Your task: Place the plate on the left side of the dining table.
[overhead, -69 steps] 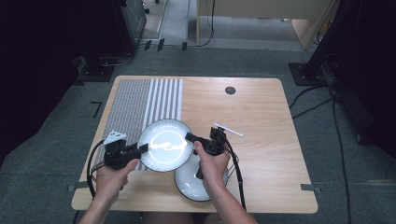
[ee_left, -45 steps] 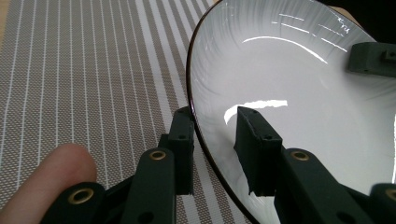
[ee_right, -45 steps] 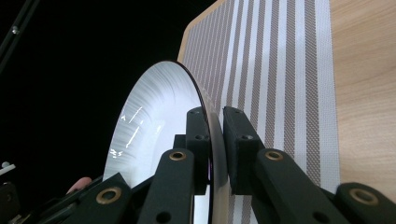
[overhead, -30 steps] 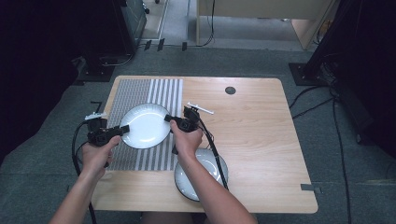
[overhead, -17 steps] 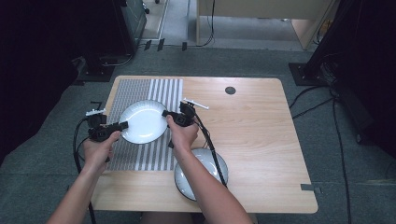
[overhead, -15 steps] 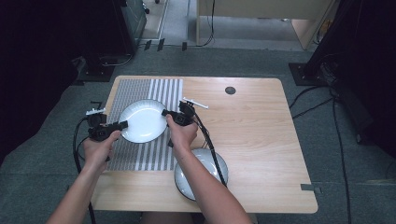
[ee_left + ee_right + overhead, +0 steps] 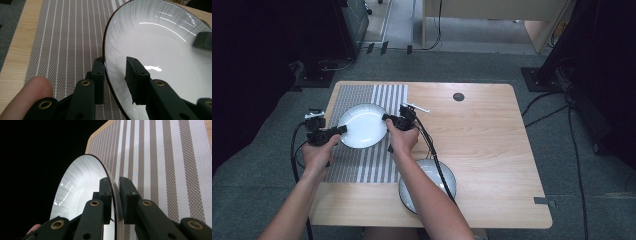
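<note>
A white plate (image 7: 362, 125) with a dark rim is held by two grippers over the striped mat (image 7: 367, 165) on the left part of the wooden surface (image 7: 492, 150). The left gripper (image 7: 343, 129) grips the plate's left edge; in the left gripper view its fingers (image 7: 136, 75) are closed narrow on the rim, one finger on the glossy inner face and the other under the outer face. The right gripper (image 7: 385, 118) grips the opposite edge; in the right gripper view its fingers (image 7: 127, 195) clamp the thin rim from both sides, with the plate (image 7: 82, 197) seen edge-on and the mat's stripes behind it. The person's left hand (image 7: 319, 152) and right hand (image 7: 403, 141) come in from the bottom of the high view, a cable trailing from each gripper. A second plate (image 7: 447, 177) lies on the bare wood near the front edge, just right of the mat, partly covered by the right forearm. A small dark round disc (image 7: 458, 97) sits near the far edge of the surface, well apart from both plates.
</note>
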